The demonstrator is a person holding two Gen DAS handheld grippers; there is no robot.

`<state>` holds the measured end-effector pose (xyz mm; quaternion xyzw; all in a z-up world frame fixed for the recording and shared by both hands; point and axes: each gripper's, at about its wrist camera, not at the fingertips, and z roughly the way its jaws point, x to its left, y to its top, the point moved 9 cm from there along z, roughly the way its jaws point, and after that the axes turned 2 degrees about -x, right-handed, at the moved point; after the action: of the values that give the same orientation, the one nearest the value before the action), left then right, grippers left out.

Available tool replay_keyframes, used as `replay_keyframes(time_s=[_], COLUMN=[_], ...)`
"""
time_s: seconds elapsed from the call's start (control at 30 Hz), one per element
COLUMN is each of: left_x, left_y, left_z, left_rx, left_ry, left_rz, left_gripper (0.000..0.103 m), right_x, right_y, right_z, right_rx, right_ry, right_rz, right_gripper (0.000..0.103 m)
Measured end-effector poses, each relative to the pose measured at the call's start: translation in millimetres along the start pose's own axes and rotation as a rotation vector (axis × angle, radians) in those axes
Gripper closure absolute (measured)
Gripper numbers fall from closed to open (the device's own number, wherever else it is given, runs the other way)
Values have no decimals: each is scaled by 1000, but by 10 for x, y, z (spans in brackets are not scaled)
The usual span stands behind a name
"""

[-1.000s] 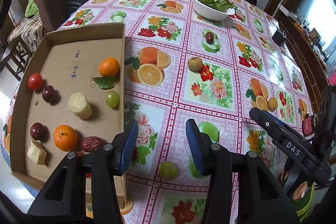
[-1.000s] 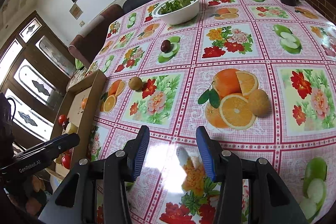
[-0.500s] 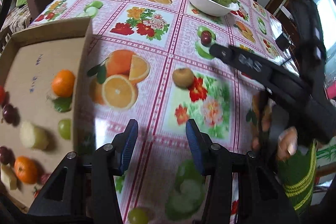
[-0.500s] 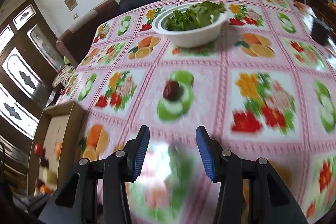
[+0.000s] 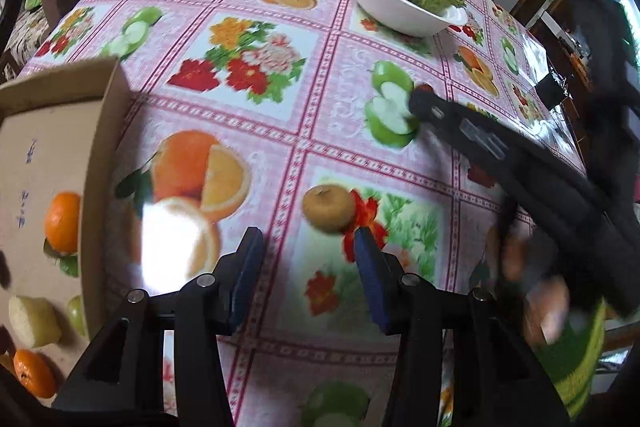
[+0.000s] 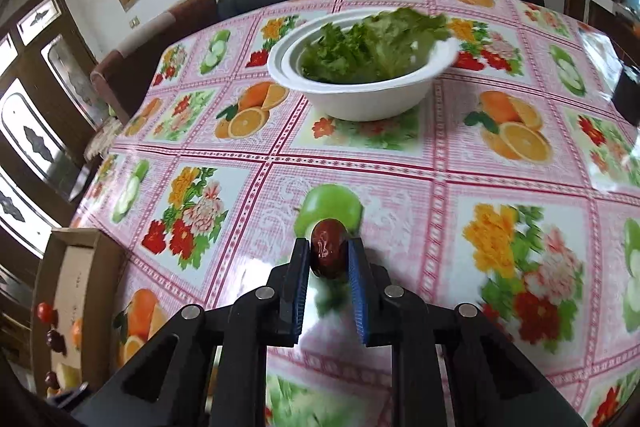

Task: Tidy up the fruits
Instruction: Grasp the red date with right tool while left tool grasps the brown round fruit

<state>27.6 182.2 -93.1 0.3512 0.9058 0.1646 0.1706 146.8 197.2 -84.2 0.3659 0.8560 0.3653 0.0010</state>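
Bowl (image 6: 362, 95) at 12 w/ lettuce (image 6: 372, 47); right gripper (image 6: 328, 259) just closed on date (image 6: 327, 254); left gripper (image 5: 306, 259) half-open, empty; box (image 5: 98, 187) at 9 w/ fruit.

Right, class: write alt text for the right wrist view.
The right gripper, whose jaws have just been closing, pinches a dark red fruit over a fruit-print tablecloth. A white bowl of lettuce sits beyond; a cardboard tray of fruit lies far left.
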Motion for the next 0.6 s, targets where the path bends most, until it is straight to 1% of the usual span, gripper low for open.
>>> replay_keyframes(time_s=[0.13,0.17,0.23,0.33,0.47,0.6], left_x=[-54,-56,-54,-22,-6,18], left_y=[88,99,93,44,-116,-311], left_z=[72,79,75,33,-98,-281], left_rx=[-24,-33,-38,-37,-43,-64], left_ry=[22,31,30,17,10,10], left_rz=[8,14,19,13,30,54], left_gripper=[58,62,78,78,78,78], right_x=[-104,-126,-159,-240,-395,-562], right_y=[-108,-139,-225,-384,-646,-913], right_z=[-356,-458,-682,-1037,-1459,-1723], right_rx=[-28,-38,-60,-103,-154,-166], right_ry=[38,45,69,95,120,101], right_rz=[44,52,76,117,176,213], right_gripper=[83,83,83,83,83,83])
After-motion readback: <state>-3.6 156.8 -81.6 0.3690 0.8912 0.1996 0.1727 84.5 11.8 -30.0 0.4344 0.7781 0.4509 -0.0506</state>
